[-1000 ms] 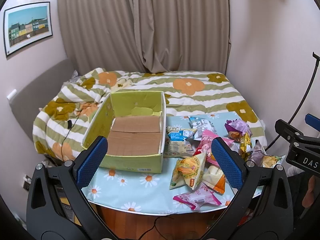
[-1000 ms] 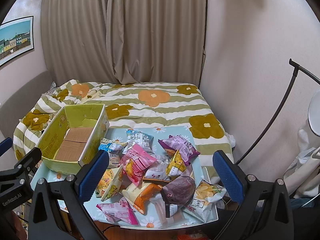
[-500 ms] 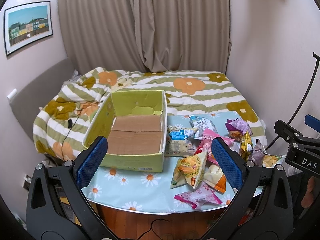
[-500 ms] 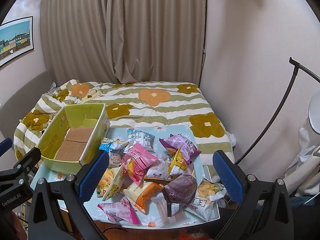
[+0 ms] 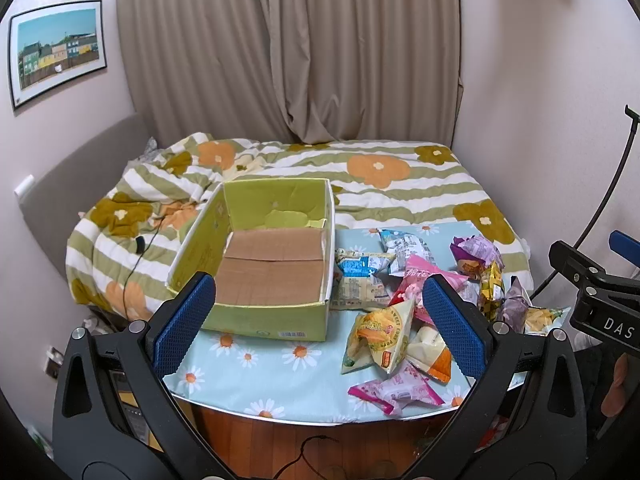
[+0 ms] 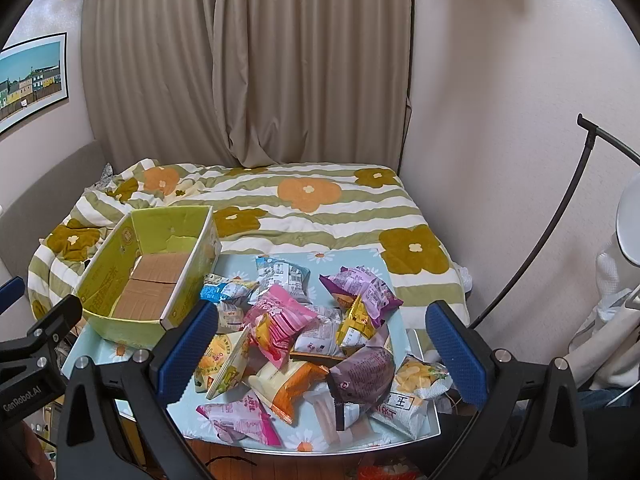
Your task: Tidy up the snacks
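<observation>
An empty yellow-green cardboard box point(image 5: 272, 272) point(image 6: 148, 280) with a brown bottom stands on the left of a small table point(image 5: 256, 364) under a blue daisy cloth. A heap of snack packets point(image 5: 404, 304) point(image 6: 304, 332) lies to its right: pink, yellow, orange, purple and blue-white bags. My left gripper point(image 5: 316, 320) hangs open in front of the table's near edge, in line with the box's right corner. My right gripper point(image 6: 320, 352) is open above the near part of the heap. Neither holds anything.
A bed with a green-striped flower duvet point(image 5: 360, 176) lies right behind the table. Curtains point(image 5: 288, 52) and a wall picture point(image 5: 56, 52) are at the back. A black curved stand point(image 6: 560, 208) and white cloth point(image 6: 608, 320) are at the right.
Both grippers have crept slightly forward and lower toward the table. Box and packets lie as before, and both grippers stay open.
</observation>
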Demonstrator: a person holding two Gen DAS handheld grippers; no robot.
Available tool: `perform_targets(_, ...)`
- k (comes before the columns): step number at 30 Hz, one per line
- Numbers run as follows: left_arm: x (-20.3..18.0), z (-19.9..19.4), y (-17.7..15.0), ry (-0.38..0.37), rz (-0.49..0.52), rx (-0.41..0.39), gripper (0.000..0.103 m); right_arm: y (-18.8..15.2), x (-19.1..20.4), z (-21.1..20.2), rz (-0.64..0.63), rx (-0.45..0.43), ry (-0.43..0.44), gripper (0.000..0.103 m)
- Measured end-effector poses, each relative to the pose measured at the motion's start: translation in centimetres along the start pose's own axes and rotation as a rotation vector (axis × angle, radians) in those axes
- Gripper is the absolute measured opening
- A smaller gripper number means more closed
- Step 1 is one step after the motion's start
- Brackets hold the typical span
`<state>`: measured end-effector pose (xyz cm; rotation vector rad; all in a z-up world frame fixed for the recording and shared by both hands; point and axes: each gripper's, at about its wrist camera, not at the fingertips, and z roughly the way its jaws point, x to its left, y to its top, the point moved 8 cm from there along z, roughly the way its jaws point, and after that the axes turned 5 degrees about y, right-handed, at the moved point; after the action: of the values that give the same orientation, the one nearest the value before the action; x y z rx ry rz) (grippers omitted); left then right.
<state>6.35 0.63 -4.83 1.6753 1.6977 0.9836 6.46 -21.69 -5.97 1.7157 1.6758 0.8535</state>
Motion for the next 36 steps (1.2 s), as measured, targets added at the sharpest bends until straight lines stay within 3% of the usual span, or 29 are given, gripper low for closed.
perform_targets(36,0.0,0.1,-1.3,-0.003,0.001,0.016,0.103,-0.5,0.7,0.1,0.011,0.011,0.014,0.103)
